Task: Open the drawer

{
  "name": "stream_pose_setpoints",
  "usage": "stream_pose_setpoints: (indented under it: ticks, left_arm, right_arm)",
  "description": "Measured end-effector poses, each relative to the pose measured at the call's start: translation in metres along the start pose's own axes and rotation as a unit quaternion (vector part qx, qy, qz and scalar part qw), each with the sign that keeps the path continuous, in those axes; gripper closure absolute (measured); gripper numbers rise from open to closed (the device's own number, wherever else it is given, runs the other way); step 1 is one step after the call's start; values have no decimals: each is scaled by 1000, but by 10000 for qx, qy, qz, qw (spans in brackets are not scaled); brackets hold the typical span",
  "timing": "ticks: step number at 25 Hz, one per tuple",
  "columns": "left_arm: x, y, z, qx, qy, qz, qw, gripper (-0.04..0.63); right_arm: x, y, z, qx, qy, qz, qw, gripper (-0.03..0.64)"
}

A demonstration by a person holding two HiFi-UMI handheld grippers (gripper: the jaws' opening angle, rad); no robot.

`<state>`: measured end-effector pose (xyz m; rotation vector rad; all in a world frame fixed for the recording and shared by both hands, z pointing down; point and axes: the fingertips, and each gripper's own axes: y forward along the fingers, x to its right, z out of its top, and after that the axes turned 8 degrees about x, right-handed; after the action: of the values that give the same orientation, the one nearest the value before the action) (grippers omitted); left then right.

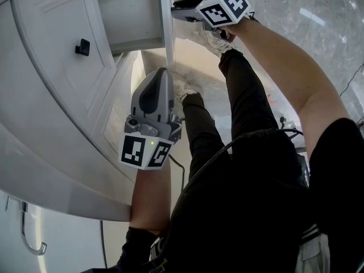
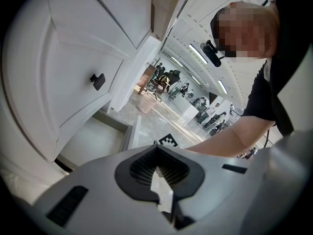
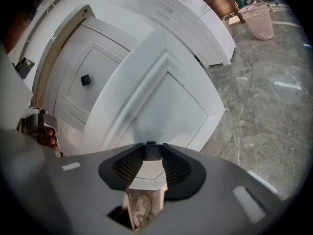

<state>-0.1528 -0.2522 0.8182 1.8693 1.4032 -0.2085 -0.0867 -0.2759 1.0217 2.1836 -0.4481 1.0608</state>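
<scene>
A white drawer (image 1: 133, 16) stands pulled out of the white cabinet at the top of the head view. Its front panel (image 1: 166, 27) fills the right gripper view (image 3: 161, 97). My right gripper (image 1: 175, 7) is shut on the drawer's small dark knob (image 3: 150, 151), which sits between the jaw tips. My left gripper (image 1: 165, 71) hangs lower, near the cabinet face, with its jaws together and nothing in them (image 2: 157, 148). The left gripper view shows the drawer's open inside (image 2: 95, 141).
Another white panel carries a black knob (image 1: 83, 47) (image 2: 97, 81) (image 3: 85, 79). The person's dark-trousered legs (image 1: 244, 95) stand on the marble floor (image 3: 274, 106). A metal hook (image 1: 28, 232) hangs at lower left. A pink basket (image 3: 257, 18) and white units (image 3: 190, 18) stand further off.
</scene>
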Motion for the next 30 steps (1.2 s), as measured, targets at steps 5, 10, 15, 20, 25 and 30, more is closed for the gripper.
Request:
stream_pose_setpoints:
  ticks: [5,10,15,20,25,30]
  left_arm:
    - [2,1,1,19,-4,-17,10000,604]
    - [0,1,1,23,-12,-14,10000,604]
    - [1,3,-1,8,-36,-36,10000,604]
    - [0,4,0,28,-77,-27,10000,604]
    - [1,4,-1,18,-96,-35,9999,604]
    - [2,4,-1,13,-105,-52,9999,604]
  right_arm:
    - [0,-3,-1,28,30,2,10000,495]
    - [3,-7,-3,37,46,-7,10000,494]
    - [5,-11,-5,-3,18,-14,10000,495]
    - [8,-21,-8,-7,46,-33,10000,495]
    - [9,-24,-9,2,64,-37,10000,495]
    - [10,-28,-10,30,104,-47,9999,495]
